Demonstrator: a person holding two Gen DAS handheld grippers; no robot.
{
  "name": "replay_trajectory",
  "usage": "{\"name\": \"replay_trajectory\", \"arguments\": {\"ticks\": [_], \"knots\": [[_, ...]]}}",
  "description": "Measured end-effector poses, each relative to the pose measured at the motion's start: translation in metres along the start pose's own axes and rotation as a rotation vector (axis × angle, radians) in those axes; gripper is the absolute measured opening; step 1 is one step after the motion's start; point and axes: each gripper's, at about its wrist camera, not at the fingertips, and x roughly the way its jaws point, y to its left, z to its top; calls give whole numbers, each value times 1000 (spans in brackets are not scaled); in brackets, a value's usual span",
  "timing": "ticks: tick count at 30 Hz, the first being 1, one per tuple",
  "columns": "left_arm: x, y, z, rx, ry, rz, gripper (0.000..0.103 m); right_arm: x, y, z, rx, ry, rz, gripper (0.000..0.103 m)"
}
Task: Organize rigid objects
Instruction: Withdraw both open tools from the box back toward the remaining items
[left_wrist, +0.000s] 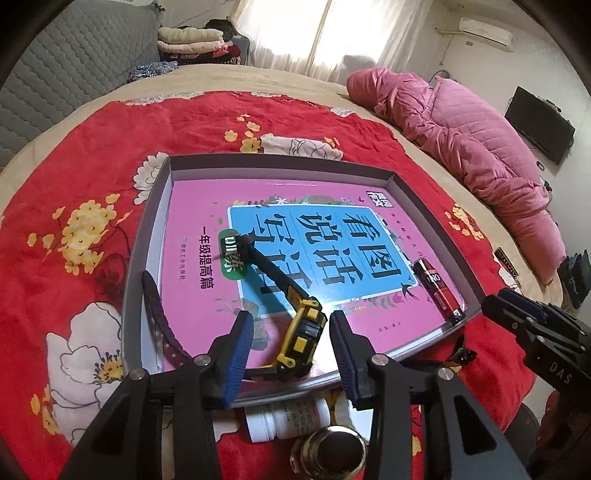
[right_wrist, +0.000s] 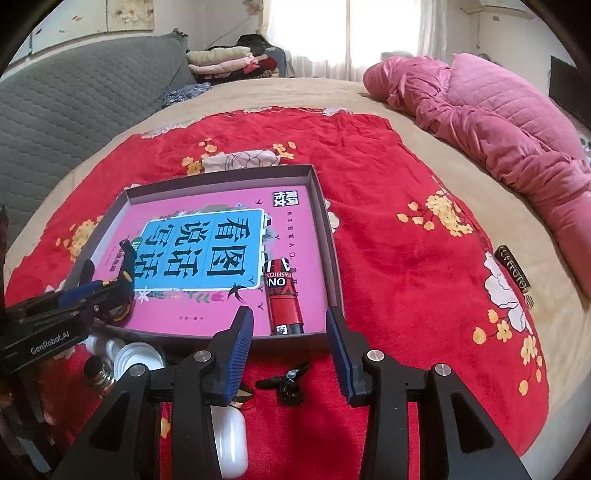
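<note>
While the toy digger (left_wrist: 295, 332) and red tube (right_wrist: 284, 295) already lie in the box (left_wrist: 436, 199), both grippers' fingers (left_wrist: 236, 350) stand open, holding nothing; bottle (left_wrist: 288, 421), white case (right_wrist: 231, 443) and black clip (right_wrist: 288, 384) wait on the bed (right_wrist: 406, 258).

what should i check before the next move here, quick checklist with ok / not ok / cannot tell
1. Left gripper fingers clear of the yellow and black toy excavator: ok, open.
2. Right gripper empty: ok, open.
3. Red cylindrical tube inside the shallow grey cardboard tray: ok.
4. Excavator fully in the tray: ok.
5. Small black clip put away: not ok, on the red blanket.
6. White plastic bottle put away: not ok, outside the tray.
</note>
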Motion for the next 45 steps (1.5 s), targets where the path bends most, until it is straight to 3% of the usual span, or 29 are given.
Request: {"name": "replay_trajectory", "arguments": {"ticks": [11, 25, 29, 38, 40, 42, 45], "knots": [[-26, 1, 1, -31, -75, -27, 43, -8, -2, -2, 4, -24, 9, 43], [-53, 7, -3, -58, -144, 10, 43, -18, -13, 0, 32, -60, 25, 44], [-64, 10, -2, -69, -166, 12, 43, -25, -22, 2, 51, -83, 21, 51], [-77, 15, -3, -83, -185, 29, 43, -39, -35, 4, 79, -123, 23, 52], [-80, 14, -3, -81, -187, 29, 45, -42, -34, 4, 69, -134, 20, 54], [-82, 13, -4, -76, -189, 32, 55, -44, -32, 3, 59, -142, 25, 58], [-85, 11, -4, -71, -192, 36, 57, -48, -29, 2, 48, -149, 31, 59]]}}
